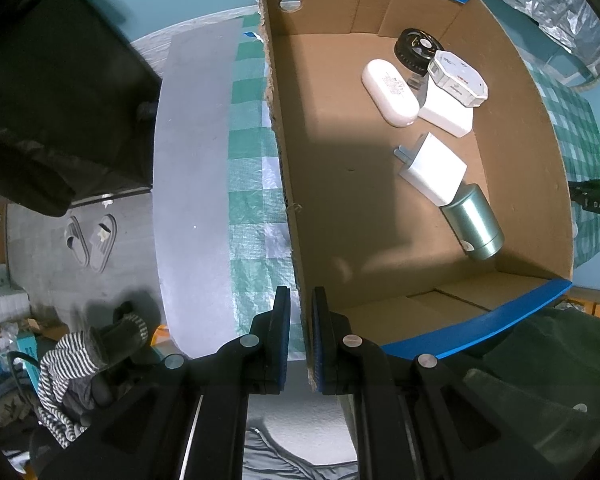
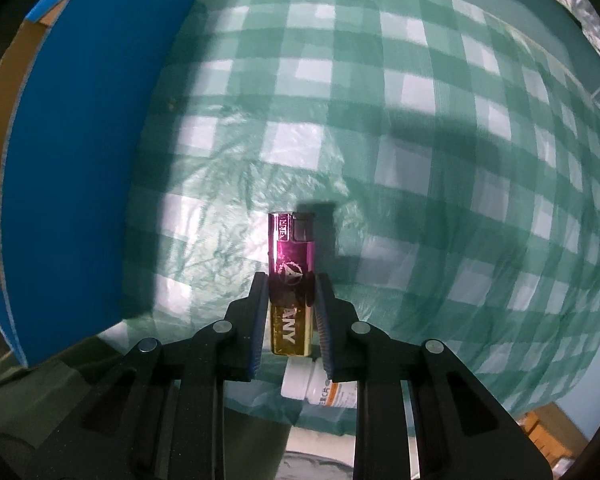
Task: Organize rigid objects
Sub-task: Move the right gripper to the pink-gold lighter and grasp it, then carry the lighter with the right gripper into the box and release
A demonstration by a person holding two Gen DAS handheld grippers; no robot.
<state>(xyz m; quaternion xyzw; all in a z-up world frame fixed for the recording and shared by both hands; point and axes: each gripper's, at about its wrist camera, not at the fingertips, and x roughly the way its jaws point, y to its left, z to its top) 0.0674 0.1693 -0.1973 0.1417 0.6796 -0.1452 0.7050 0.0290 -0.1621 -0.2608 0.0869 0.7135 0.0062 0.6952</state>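
Cardboard box with blue outer walls stands on the checked-cloth bench. Left gripper has its fingers clamped on the box's near side wall. Inside lie a green cylinder, white adapters and a white oval case. Right gripper has its fingers clamped on a pink-and-gold lighter, held above the cloth just beside the box. A white bottle lies below it.
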